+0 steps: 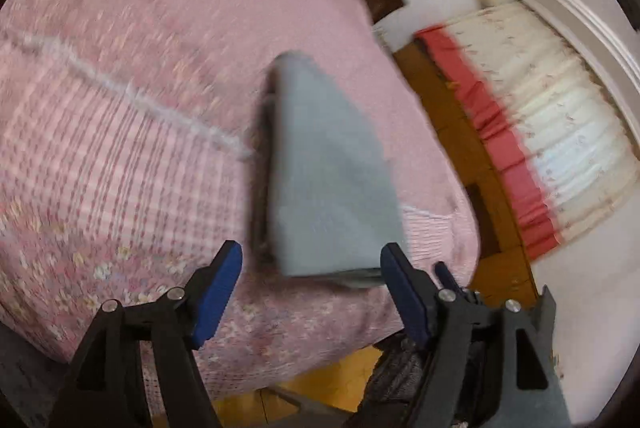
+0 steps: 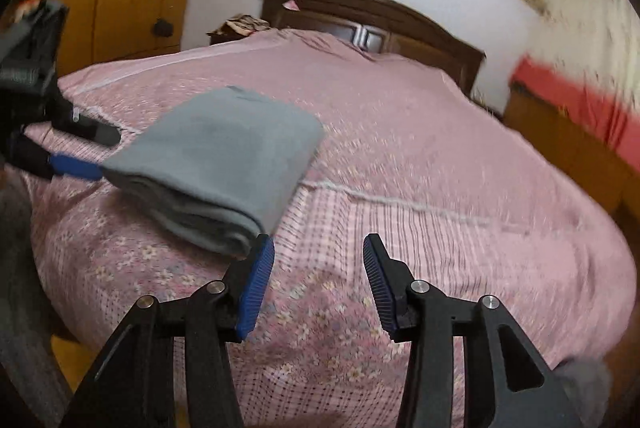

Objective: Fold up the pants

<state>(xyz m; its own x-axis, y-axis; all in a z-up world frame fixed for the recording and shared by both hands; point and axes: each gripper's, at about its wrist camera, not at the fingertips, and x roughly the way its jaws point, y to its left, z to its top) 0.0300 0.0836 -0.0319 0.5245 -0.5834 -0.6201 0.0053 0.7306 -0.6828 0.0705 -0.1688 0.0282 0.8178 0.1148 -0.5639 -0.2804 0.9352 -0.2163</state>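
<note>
I am finishing the fold: the pants [image 2: 216, 163] are lying bundled near the bed's [image 2: 440, 155] foot edge, my left gripper [image 1: 311, 266] and right gripper [image 2: 319, 256] both gaping empty; next I would just be backing away.

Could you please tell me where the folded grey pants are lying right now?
The folded grey pants lie on the pink bedspread near the foot of the bed, left of centre in the right wrist view, with the left gripper just beyond their left edge.

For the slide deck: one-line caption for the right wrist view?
Right gripper open beside folded grey pants on pink bedspread.
</note>
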